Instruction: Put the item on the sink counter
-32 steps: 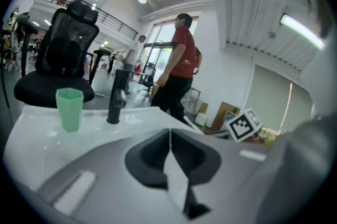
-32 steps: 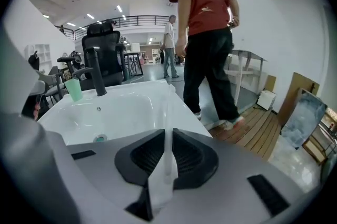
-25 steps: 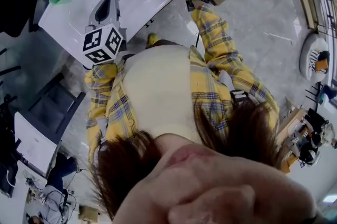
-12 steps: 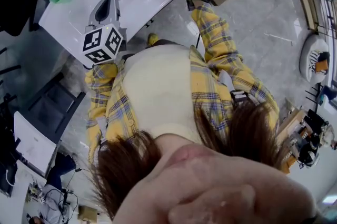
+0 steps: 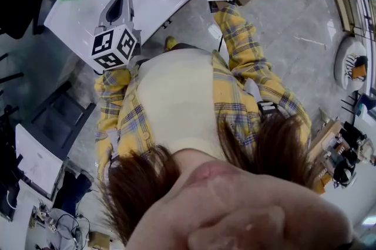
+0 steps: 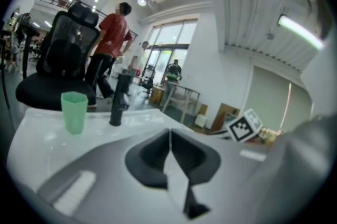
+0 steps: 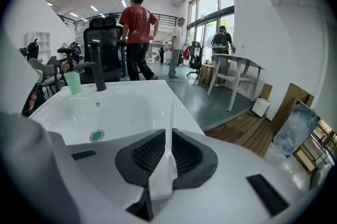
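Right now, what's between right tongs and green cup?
Right gripper view: the sink basin with its teal drain, then the black faucet beside the green cup. Right tongs are shut on a thin white item.

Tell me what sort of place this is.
Probably an open office or lab, not a bathroom: a white sink with black faucet stands near an office chair, a work table and tall windows.
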`<action>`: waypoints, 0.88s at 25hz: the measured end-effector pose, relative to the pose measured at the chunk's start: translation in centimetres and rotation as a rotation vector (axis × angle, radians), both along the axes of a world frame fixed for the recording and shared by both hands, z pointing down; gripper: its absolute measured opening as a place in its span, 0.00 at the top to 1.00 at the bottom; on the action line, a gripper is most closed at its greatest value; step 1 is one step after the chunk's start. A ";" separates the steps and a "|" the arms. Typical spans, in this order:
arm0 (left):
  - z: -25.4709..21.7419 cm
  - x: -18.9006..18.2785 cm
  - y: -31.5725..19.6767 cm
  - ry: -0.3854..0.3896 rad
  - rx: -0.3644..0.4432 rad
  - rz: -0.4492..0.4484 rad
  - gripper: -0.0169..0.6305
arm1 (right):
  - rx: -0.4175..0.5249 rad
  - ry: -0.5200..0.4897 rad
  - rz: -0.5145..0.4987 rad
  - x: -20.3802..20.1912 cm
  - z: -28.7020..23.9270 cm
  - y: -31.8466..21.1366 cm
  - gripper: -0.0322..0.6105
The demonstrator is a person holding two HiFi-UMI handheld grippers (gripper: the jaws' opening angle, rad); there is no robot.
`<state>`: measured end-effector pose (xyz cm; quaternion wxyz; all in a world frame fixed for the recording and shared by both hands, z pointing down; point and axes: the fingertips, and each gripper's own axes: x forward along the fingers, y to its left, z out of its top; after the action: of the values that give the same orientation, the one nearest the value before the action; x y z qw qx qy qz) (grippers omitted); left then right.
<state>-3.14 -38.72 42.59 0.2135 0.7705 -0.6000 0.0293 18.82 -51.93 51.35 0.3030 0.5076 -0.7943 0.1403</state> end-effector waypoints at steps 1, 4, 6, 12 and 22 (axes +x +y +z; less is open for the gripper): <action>0.0 0.0 0.1 0.001 0.002 0.001 0.96 | 0.001 -0.004 0.000 -0.1 -0.1 0.2 0.88; -0.2 -0.2 0.6 0.003 0.007 0.006 0.96 | 0.003 -0.019 0.002 -0.2 -0.6 1.0 0.89; -0.4 -0.3 0.8 0.004 0.011 0.008 0.96 | 0.010 -0.029 0.005 -0.4 -1.0 1.4 0.89; -0.5 -0.9 1.3 0.007 0.015 0.005 0.96 | 0.021 -0.074 0.001 -1.2 -1.9 2.6 0.90; -0.3 -1.4 1.8 0.016 0.009 0.011 0.96 | 0.052 -0.124 -0.041 -3.5 -3.6 5.2 0.92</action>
<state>-4.50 -36.90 42.29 0.2147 0.7749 -0.5941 0.0215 15.34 -46.74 47.79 0.2431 0.4892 -0.8251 0.1446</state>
